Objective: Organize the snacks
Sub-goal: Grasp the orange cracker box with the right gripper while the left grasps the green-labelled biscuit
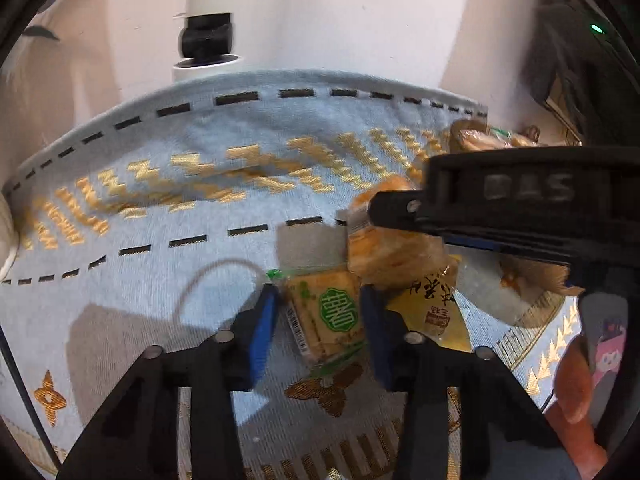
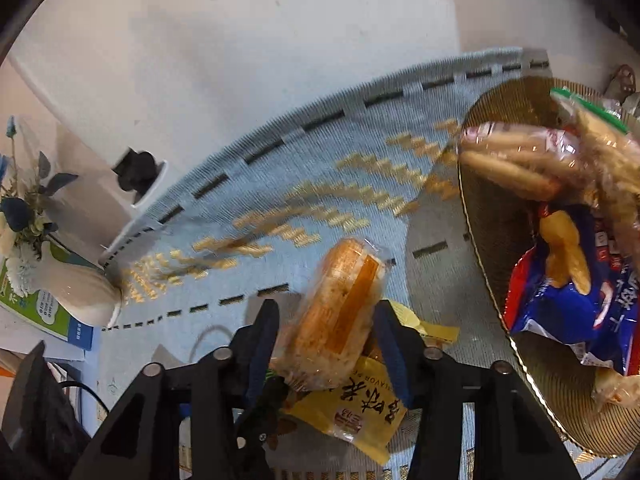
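Note:
My left gripper (image 1: 320, 316) is open, its blue pads on either side of a green-labelled cracker pack (image 1: 326, 316) lying on the blue cloth (image 1: 200, 272). My right gripper (image 2: 324, 340) is shut on an orange rice-cracker pack (image 2: 336, 308) and holds it above a yellow snack packet (image 2: 352, 412). In the left wrist view the right gripper's finger (image 1: 400, 204) pinches that orange pack (image 1: 388, 252) just beyond the yellow packet (image 1: 432, 312). A woven basket (image 2: 500, 240) at the right holds a blue-red bag (image 2: 568, 304) and clear-wrapped breads (image 2: 516, 160).
A white vase with flowers (image 2: 60, 276) and a green booklet (image 2: 52, 316) sit at the left. A white stand with a black knob (image 1: 206, 44) is behind the cloth. A thin cable (image 1: 216, 276) loops on the cloth. An orange handle (image 1: 576, 400) is at lower right.

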### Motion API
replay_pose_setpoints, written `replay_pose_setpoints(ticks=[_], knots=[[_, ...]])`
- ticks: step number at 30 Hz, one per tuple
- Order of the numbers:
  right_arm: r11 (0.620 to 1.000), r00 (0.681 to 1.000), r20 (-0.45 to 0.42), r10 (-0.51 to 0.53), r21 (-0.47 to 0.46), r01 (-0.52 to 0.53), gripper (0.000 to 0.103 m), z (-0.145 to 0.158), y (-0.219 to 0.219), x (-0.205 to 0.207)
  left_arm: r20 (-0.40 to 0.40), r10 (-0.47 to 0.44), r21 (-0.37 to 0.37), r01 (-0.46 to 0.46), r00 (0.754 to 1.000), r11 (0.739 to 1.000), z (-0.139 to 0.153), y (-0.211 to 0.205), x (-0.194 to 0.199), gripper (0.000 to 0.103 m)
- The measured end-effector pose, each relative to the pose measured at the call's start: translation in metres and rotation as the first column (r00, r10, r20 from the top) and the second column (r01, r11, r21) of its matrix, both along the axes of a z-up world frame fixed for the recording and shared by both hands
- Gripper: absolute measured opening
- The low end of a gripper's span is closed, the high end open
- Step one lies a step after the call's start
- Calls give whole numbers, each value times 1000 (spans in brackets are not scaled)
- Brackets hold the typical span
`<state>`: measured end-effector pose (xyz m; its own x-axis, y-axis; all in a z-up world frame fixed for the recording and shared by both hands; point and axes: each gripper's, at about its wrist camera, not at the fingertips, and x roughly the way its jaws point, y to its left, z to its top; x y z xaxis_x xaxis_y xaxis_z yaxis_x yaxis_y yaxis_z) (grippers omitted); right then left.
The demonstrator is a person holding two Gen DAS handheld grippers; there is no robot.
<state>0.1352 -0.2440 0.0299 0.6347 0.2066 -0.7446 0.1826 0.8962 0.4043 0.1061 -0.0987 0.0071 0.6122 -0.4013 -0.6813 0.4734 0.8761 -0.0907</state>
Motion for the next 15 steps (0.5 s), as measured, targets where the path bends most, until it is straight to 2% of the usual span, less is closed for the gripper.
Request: replay_pose_setpoints(ticks=[3,7,11,15], knots=[[1000,1000,15,15,-2,-15,40,-2,-1,0,26,5,4,-5,1000,1000,2,0,-5,29],[999,999,34,30,17,-31,39,-2,-2,-3,9,1,-46,-1,1000,999,4,5,-5,24],[999,998,54,38,33,-39,38,2,-3,-11,1,14,-71,-13,1000,997,7,16,-9,11],[992,996,76,50,109,-58,34,8,-11,-25,-27,15,-126,-18,1000,992,12,32,-16,9]])
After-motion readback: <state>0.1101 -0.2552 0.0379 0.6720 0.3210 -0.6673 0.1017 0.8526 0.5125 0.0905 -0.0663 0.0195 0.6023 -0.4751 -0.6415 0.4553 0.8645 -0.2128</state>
